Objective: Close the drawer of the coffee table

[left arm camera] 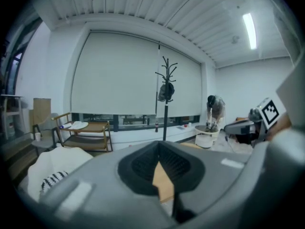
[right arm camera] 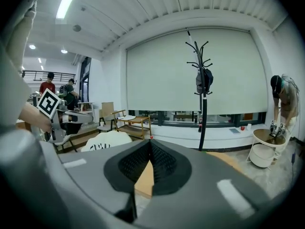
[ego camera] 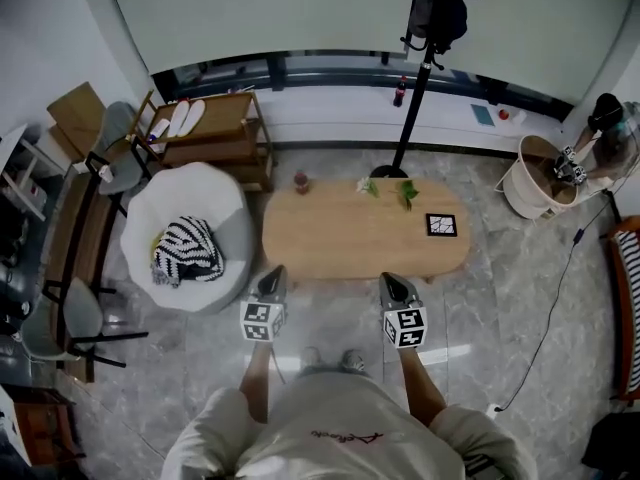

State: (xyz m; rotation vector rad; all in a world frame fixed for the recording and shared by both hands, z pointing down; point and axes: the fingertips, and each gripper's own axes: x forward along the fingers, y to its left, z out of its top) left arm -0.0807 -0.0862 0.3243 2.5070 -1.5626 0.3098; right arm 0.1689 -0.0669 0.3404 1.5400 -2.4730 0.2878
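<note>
Your left gripper (ego camera: 272, 276) and right gripper (ego camera: 396, 282) show at the near long edge of the coffee table (ego camera: 350, 236) in the head view, its drawer not discernible, and each gripper view shows jaws pressed together on nothing.

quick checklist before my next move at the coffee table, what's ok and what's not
1. Left gripper jaws shut, nothing between them: ok
2. Right gripper jaws shut, nothing between them: ok
3. Coffee table straight ahead of both grippers: ok
4. Drawer found, and whether it is open or shut: cannot tell, none shows in any view
5. Cup, plant and black square set back from the table's near edge: ok
</note>
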